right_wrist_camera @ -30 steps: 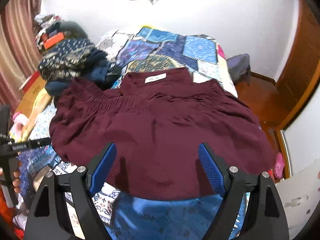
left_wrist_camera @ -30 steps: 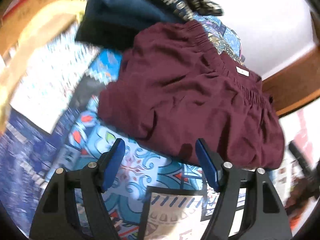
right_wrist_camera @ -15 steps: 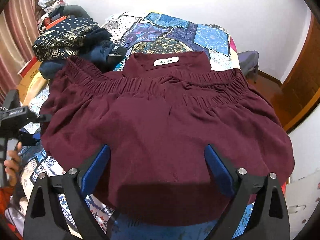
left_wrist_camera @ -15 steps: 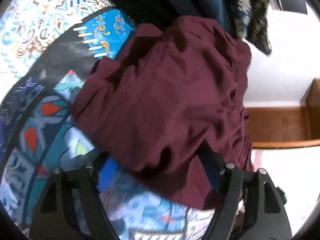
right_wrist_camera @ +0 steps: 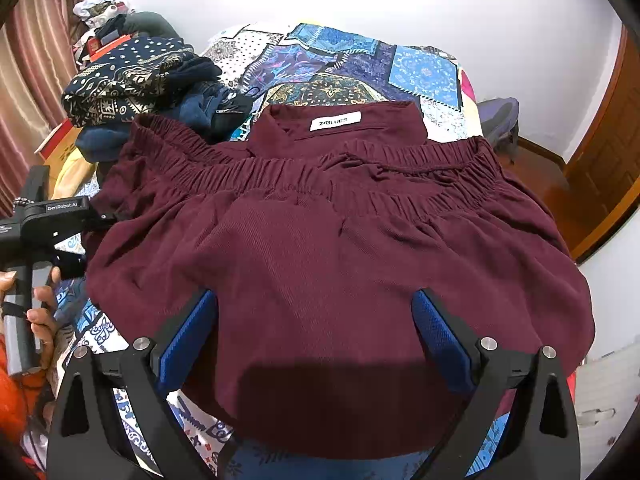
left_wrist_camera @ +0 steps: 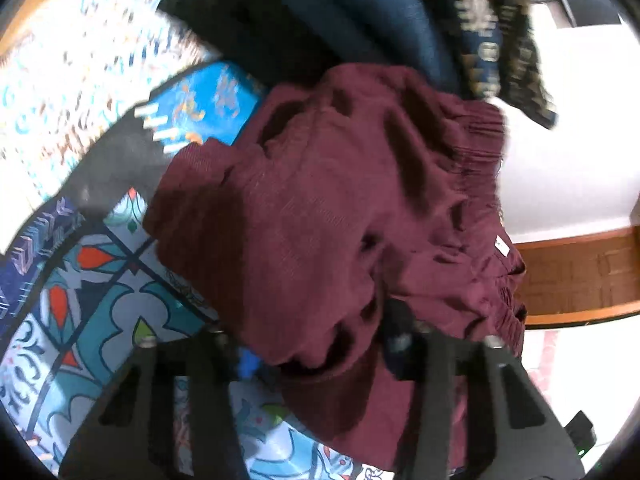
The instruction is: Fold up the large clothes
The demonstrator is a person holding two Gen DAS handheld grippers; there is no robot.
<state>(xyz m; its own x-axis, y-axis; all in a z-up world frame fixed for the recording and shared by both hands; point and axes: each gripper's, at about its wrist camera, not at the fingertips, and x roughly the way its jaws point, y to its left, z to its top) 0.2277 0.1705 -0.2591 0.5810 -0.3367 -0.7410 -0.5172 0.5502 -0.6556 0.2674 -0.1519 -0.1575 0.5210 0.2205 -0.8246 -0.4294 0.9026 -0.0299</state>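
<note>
A maroon garment (right_wrist_camera: 340,248) with elastic gathers and a white "Z-Blues" label (right_wrist_camera: 335,121) lies partly folded on the patterned bedspread (right_wrist_camera: 360,64). My right gripper (right_wrist_camera: 316,328) is open, its blue pads straddling the garment's near edge from above. In the left wrist view the garment (left_wrist_camera: 320,208) drapes over my left gripper (left_wrist_camera: 316,356); the cloth hides its fingertips, and the view is blurred. The left gripper's body (right_wrist_camera: 44,220) shows at the garment's left edge in the right wrist view.
A heap of dark blue and patterned clothes (right_wrist_camera: 136,76) sits at the bed's back left, next to the garment. A curtain (right_wrist_camera: 28,60) hangs at left. A wooden door (right_wrist_camera: 608,148) stands at right, with a purple bag (right_wrist_camera: 496,116) beside the bed.
My left gripper has pushed into the garment's left edge, and cloth now covers its fingers. My right gripper has come closer over the near edge and stays open.
</note>
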